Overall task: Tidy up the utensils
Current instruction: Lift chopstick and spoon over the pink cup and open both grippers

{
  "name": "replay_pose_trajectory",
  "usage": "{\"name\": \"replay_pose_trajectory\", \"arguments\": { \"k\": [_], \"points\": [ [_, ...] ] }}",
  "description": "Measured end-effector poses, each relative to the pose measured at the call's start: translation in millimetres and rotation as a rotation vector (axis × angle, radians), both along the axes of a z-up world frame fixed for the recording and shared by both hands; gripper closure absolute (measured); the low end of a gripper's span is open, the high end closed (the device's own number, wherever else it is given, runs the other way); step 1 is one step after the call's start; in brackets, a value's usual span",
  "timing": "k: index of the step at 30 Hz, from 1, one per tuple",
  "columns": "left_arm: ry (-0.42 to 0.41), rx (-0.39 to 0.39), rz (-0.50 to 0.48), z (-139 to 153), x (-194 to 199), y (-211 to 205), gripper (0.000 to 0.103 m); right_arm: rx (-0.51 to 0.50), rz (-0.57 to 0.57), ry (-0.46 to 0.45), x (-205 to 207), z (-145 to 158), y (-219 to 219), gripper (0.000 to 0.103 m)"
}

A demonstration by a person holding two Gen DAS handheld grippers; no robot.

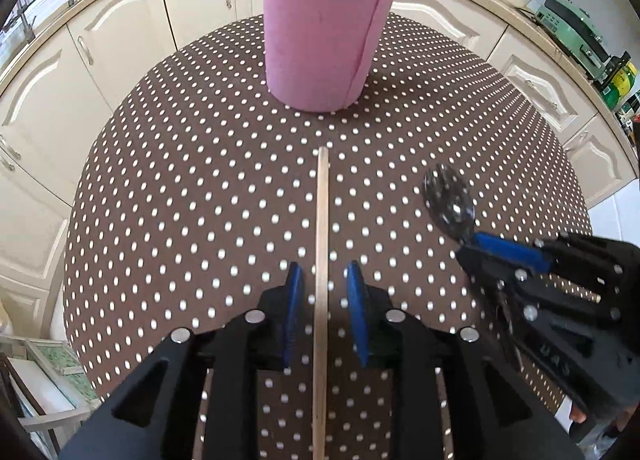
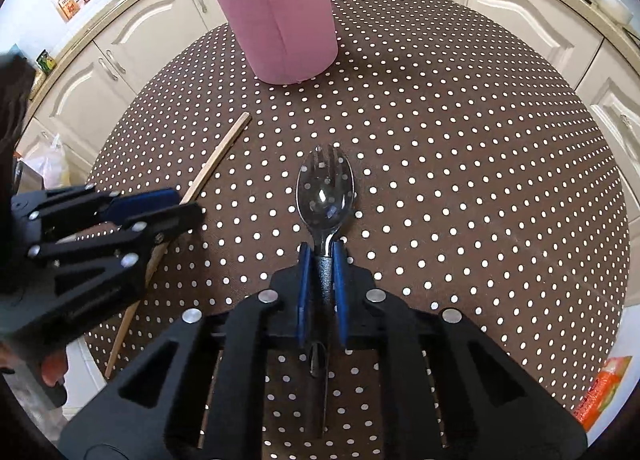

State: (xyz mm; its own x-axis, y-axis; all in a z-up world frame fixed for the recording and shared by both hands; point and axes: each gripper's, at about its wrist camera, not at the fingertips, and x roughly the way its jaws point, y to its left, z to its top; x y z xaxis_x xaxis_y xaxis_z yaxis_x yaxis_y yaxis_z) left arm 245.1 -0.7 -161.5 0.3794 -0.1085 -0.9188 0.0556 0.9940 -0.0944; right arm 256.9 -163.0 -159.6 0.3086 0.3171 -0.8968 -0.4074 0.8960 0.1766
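1. Two utensils lie on the polka-dot tablecloth (image 2: 460, 140), below the pink holder (image 1: 324, 36) at top centre.
2. Left gripper (image 1: 325, 288): fingers apart, straddling the wooden stick (image 1: 322, 240) without touching it. It looks light, stiff and thin; grip mid-length.
3. Right gripper (image 2: 323, 264): fingers pinched on the spork (image 2: 325, 190) at its textured handle. Its shiny metal head looks slippery, so the handle is the better hold.

Table: round table (image 1: 200, 180), brown dotted cloth, beneath my tools.
Ahead: pink holder (image 1: 324, 32) standing upright.
Between my fingers: wooden stick (image 1: 322, 260).
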Motion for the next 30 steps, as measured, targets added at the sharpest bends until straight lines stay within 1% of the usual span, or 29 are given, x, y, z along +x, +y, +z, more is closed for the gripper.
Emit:
{"name": "replay_pose_trajectory", "arguments": {
  "k": [2,3,6,9,10,11,13,14,16,19,20,21,22,24,28,30],
  "points": [
    [-0.003,0.012,0.005,0.1,3.9,0.5,0.093,0.016,0.001,-0.007,3.5,1.0,-3.7,0.092],
    [-0.003,0.004,0.007,-0.7,8.9,-1.4,0.097,0.028,0.0,-0.008,1.8,1.1,-4.1,0.092],
    [-0.024,-0.036,0.017,0.8,13.1,-0.7,0.097,0.076,-0.006,-0.011,-2.5,1.1,-9.0,0.092],
    [-0.08,-0.065,0.012,7.4,5.4,2.4,0.097,0.114,-0.014,-0.037,-2.3,6.0,-17.0,0.092],
    [-0.098,-0.075,0.01,10.8,2.8,3.1,0.097,0.144,-0.017,-0.049,-2.5,10.1,-21.0,0.092],
    [-0.14,-0.089,0.004,18.5,-0.7,2.3,0.097,0.17,-0.018,-0.06,-2.7,14.4,-23.7,0.092],
    [-0.196,-0.098,-0.006,29.9,-7.3,-1.9,0.097,0.208,-0.024,-0.087,-3.8,23.0,-31.0,0.092],
    [-0.242,-0.109,-0.018,40.6,-11.2,-3.4,0.097,0.234,-0.027,-0.112,-4.4,31.7,-30.3,0.092],
    [-0.303,-0.118,-0.03,55.8,-16.9,-6.2,0.097,0.274,-0.033,-0.154,-6.3,44.0,-34.1,0.092],
    [-0.455,-0.148,-0.045,88.5,-27.8,-5.6,0.097,0.338,-0.049,-0.252,-11.6,66.2,-44.4,0.092],
    [-0.495,-0.154,-0.045,96.3,-31.5,-6.3,0.097,0.37,-0.053,-0.298,-13.8,75.7,-47.5,0.092],
    [-0.559,-0.156,-0.044,107.8,-35.9,-6.3,0.097,0.387,-0.055,-0.323,-14.0,81.9,-47.8,0.092],
    [-0.599,-0.159,-0.046,114.9,-38.0,-6.9,0.097,0.404,-0.059,-0.353,-14.9,87.5,-47.8,0.092],
    [-0.712,-0.183,-0.048,132.9,-43.2,-4.9,0.097,0.442,-0.068,-0.425,-15.9,101.8,-48.3,0.092],
    [-0.883,-0.216,-0.022,161.4,-39.0,-1.0,0.097,0.5,-0.081,-0.537,-17.2,122.5,-48.9,0.092],
    [-0.948,-0.232,-0.003,170.4,-39.9,-0.1,0.097,0.53,-0.083,-0.588,-13.9,130.5,-44.7,0.092]
  ]
}}
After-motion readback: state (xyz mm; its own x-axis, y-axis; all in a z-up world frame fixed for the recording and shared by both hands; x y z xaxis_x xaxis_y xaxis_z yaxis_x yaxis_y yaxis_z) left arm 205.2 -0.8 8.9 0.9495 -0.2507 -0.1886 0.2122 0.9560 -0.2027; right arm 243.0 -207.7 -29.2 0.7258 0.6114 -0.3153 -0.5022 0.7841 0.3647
